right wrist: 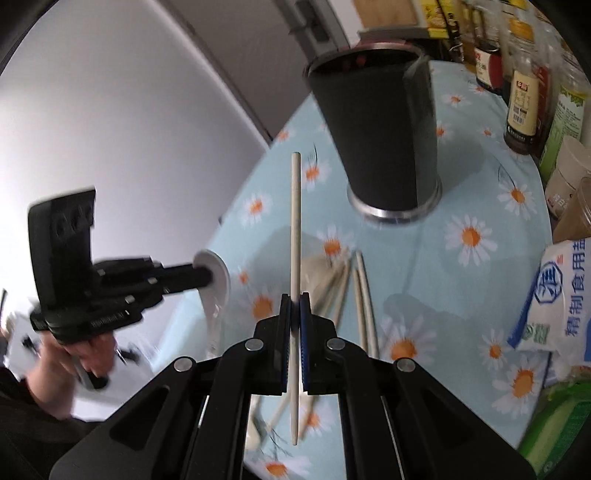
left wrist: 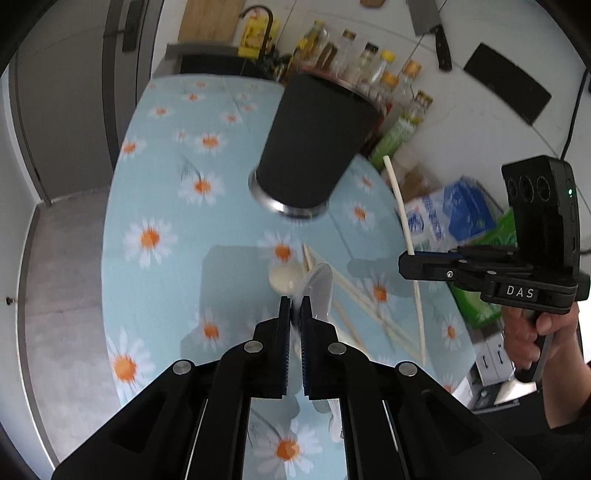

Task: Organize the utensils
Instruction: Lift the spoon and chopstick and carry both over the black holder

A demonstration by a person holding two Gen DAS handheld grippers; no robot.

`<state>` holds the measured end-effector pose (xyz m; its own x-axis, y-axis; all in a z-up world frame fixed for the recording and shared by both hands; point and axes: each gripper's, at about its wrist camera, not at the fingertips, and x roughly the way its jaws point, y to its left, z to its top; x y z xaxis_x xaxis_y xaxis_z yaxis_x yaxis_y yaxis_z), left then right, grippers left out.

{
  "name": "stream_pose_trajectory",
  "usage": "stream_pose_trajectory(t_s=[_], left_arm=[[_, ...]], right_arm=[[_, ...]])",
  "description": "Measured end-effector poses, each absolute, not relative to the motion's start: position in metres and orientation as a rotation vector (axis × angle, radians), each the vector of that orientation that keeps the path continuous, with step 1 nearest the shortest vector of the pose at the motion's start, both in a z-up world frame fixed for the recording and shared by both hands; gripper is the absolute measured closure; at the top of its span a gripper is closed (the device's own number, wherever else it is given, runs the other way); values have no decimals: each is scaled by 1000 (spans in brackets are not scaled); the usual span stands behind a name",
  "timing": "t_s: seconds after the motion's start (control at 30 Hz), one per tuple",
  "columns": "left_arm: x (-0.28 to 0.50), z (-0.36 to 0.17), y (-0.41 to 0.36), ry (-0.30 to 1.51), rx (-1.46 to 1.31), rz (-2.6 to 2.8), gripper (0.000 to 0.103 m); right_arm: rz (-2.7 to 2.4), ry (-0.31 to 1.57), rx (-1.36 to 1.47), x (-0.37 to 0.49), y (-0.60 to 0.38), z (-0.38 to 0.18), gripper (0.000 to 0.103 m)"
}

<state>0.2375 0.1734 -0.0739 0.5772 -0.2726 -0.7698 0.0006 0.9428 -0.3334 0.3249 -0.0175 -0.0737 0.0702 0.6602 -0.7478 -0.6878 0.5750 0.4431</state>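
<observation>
A tall black utensil holder stands upright on the daisy-print tablecloth. My left gripper is shut on a white spoon, lifted above the table. My right gripper is shut on a single pale chopstick that stands nearly upright between the pads. Several more chopsticks lie loose on the cloth in front of the holder. A second white spoon rests beside them.
Sauce and oil bottles line the wall behind the holder. A blue-and-white salt bag and a green package crowd the right side. A cleaver hangs on the wall. The table's left edge drops to the floor.
</observation>
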Motion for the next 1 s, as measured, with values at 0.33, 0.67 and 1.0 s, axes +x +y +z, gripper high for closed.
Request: stream_pose_trajectory(t_s=[0.33, 0.67, 1.0], left_arm=[[280, -9, 177, 742, -239, -161, 99], [311, 46, 171, 579, -167, -148, 99], [344, 77, 178, 467, -172, -108, 99]], right_arm=[[1048, 878, 85, 357, -14, -26, 97], [988, 625, 87, 381, -11, 23, 97], [946, 463, 152, 414, -12, 56, 97]])
